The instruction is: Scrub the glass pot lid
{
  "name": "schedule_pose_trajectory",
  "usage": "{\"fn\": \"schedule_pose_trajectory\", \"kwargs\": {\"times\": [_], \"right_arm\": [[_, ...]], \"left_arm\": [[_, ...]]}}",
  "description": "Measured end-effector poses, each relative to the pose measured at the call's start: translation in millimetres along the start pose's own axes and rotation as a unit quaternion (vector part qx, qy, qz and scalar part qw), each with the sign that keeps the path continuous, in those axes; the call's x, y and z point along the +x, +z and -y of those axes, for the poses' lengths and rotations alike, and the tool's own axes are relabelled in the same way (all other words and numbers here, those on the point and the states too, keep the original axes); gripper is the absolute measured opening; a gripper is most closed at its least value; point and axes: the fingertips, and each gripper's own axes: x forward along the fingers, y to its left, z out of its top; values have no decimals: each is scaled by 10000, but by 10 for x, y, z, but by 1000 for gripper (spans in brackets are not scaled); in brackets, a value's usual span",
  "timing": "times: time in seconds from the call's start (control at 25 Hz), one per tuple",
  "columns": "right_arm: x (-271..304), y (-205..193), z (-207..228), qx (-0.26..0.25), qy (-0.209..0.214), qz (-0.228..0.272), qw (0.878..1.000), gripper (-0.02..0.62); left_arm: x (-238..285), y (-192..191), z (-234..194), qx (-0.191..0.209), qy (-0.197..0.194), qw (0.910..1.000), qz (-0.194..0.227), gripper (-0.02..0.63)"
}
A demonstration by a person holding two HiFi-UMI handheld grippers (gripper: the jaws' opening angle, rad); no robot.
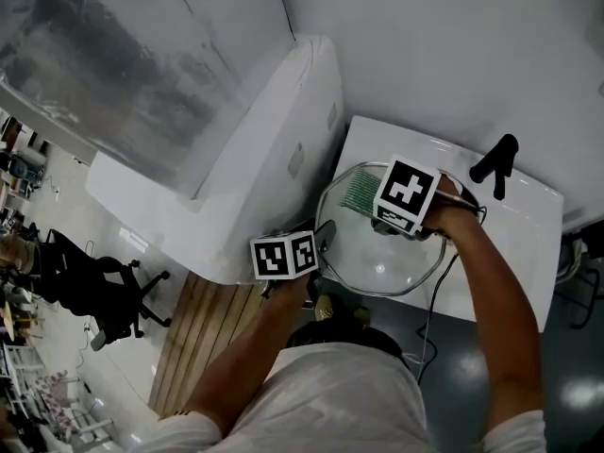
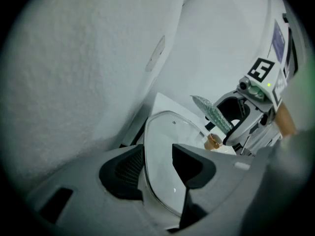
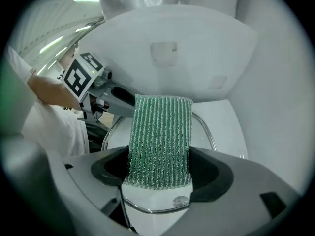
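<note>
The glass pot lid [image 1: 382, 253] hangs tilted over a white sink top [image 1: 514, 220]. My left gripper [image 1: 321, 249] holds it at its near left rim. In the left gripper view the rim of the lid [image 2: 165, 146] runs between the dark pads [image 2: 129, 170] of that gripper [image 2: 157, 163], and a brass knob [image 2: 213, 141] sits on its far side. My right gripper [image 1: 382, 208] is shut on a green ribbed scrub pad [image 1: 358, 189]. That pad [image 3: 160, 136] sticks out past the jaws over the lid [image 3: 209, 132]; whether it touches the glass I cannot tell.
A black tap lever [image 1: 495, 163] stands at the sink's far right. A slanted white panel [image 1: 274, 149] rises left of the sink. Further left are wooden slats [image 1: 203, 338] and a black office chair [image 1: 104, 295]. A cable [image 1: 436, 300] runs under my right arm.
</note>
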Motion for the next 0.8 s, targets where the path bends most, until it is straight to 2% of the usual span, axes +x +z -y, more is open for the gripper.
{"fn": "schedule_pose_trajectory", "kwargs": {"times": [0.32,0.8], "right_arm": [[-77,-474,324,1286,86,678,9893,348],[53,-1138,430,2748,111,1406,9511,348]], "left_arm": [[2,-4,1,24,15,10000,-41,196],[-1,7,2,17,45,10000,-50,195]]}}
